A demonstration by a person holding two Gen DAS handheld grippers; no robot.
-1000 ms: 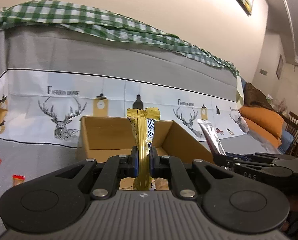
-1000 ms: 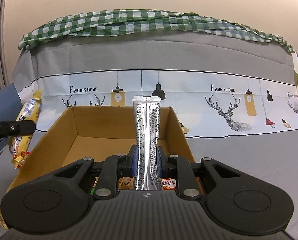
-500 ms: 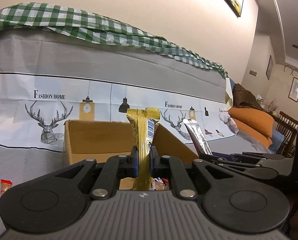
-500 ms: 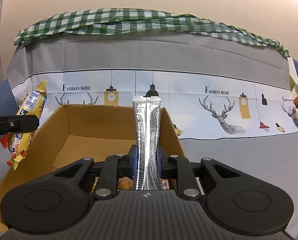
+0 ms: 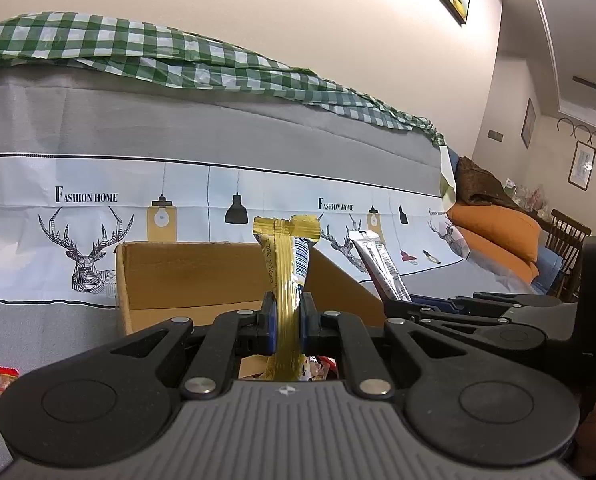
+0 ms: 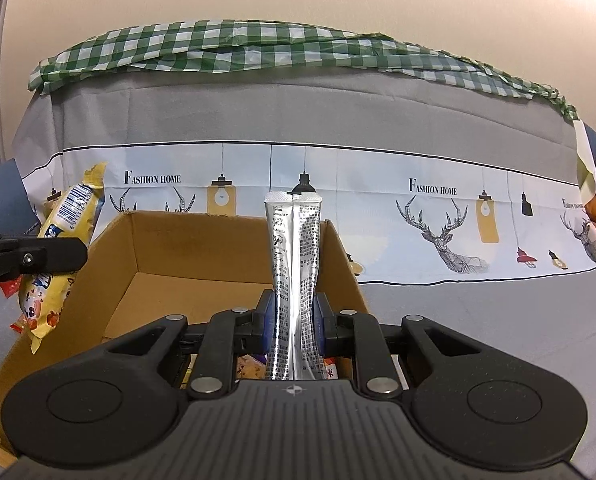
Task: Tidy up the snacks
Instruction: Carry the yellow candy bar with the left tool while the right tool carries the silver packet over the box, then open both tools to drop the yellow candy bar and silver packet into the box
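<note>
My left gripper (image 5: 285, 322) is shut on a yellow snack packet (image 5: 285, 264), held upright over the near edge of an open cardboard box (image 5: 186, 276). My right gripper (image 6: 294, 322) is shut on a silver snack sachet (image 6: 294, 256), held upright over the same box (image 6: 202, 248). The sachet also shows at the right of the left wrist view (image 5: 379, 268). The yellow packet also shows at the left of the right wrist view (image 6: 58, 256), beside the box's left wall. Several small snacks lie on the box floor (image 6: 250, 364).
The box stands on a grey cloth (image 6: 477, 308) with a deer and "Fashion Home" print, rising behind as a covered backrest under a green checked cloth (image 6: 258, 46). A small red snack (image 5: 6, 376) lies on the cloth left of the box. Orange cushions (image 5: 493, 228) lie far right.
Both grippers have moved closer to the box with their packets still held. The yellow packet has come nearer to the box's left wall in the right wrist view.
</note>
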